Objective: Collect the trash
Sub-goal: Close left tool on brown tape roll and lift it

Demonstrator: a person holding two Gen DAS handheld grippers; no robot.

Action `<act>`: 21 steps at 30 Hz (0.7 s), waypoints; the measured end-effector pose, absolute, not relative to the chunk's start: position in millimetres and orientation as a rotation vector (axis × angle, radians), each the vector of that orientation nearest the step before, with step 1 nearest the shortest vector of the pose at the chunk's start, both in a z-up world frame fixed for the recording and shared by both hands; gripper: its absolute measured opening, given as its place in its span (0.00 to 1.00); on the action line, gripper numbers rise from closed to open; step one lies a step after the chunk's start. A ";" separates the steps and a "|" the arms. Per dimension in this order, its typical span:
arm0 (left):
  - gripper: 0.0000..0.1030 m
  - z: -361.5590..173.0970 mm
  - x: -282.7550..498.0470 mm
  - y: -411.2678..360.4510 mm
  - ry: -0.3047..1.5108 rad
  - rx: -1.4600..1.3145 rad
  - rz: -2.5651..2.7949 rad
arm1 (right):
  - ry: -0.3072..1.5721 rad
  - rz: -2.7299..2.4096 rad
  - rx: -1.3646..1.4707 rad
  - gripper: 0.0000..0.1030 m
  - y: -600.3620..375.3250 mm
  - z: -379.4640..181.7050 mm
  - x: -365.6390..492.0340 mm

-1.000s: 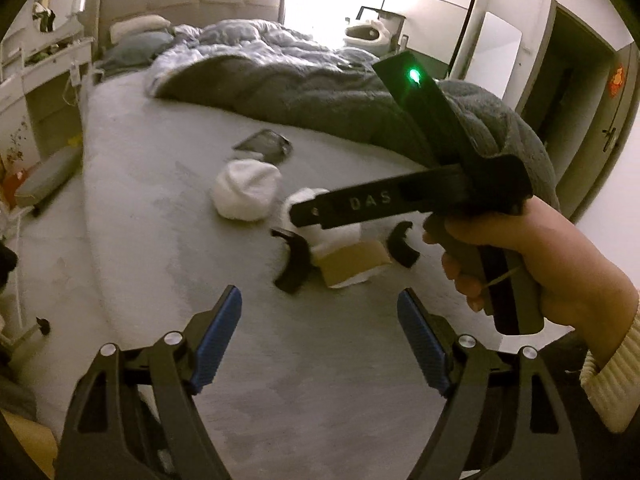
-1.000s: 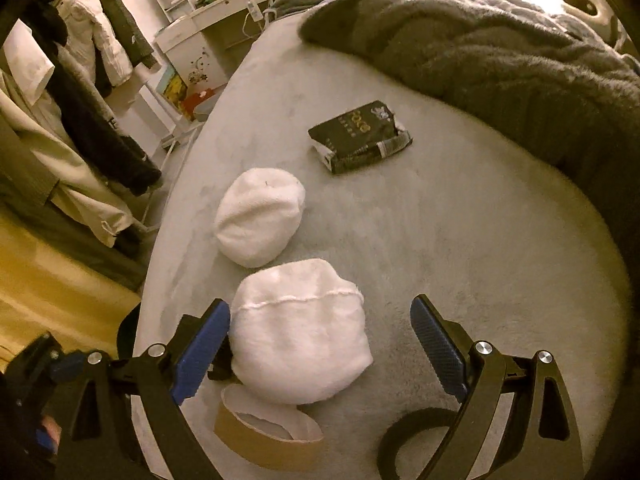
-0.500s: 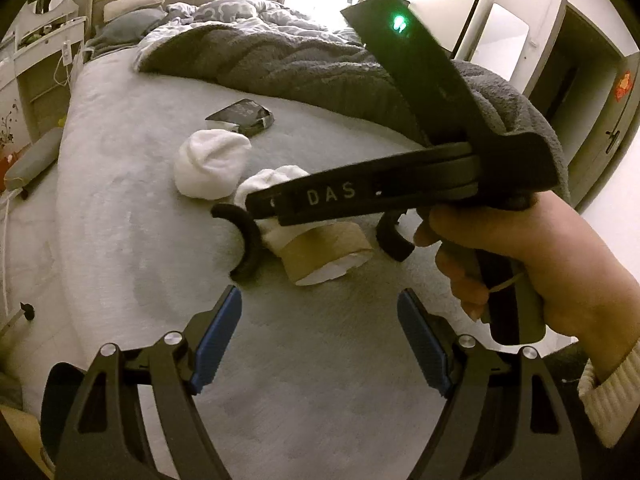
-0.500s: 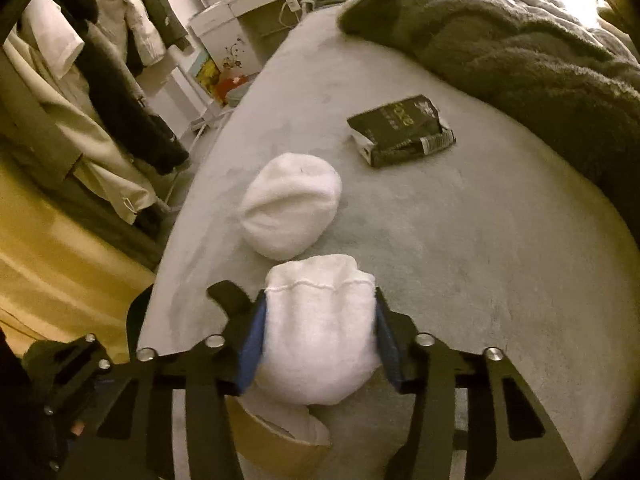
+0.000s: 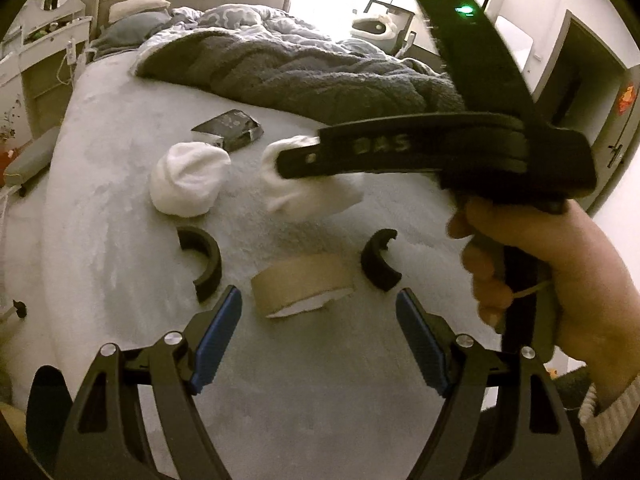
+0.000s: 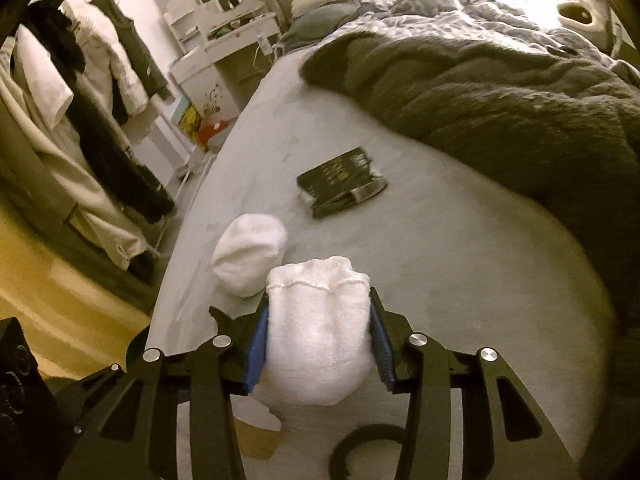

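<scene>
The right gripper [image 6: 318,344] has closed on the nearer of 2 white sock balls [image 6: 318,332], is still squeezing tighter, and has lifted it off the bed [image 6: 460,280]. So 1 piece is collected; the left gripper [image 5: 320,344] hovers wide open and empty above the cardboard tape roll [image 5: 302,284].

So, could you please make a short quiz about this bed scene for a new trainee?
1. True or false: the right gripper has the white bundle between its jaws.
2. Which item lies nearest ahead of the left gripper? A) tape roll B) black packet C) pillow
3. How many black curved pieces lie beside the tape roll in the left wrist view?

Key: 1 true; 2 A; 3 two, one to its left, one to its right.
</scene>
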State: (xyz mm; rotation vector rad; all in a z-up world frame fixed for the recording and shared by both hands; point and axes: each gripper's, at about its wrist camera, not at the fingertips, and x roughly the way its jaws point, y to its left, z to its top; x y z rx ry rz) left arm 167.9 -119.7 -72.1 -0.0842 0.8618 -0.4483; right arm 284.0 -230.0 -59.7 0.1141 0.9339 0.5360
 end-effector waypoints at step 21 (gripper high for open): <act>0.50 -91.5 196.6 -127.1 0.916 -0.129 -0.339 | 0.903 0.522 0.136 0.44 -249.3 -50.8 281.3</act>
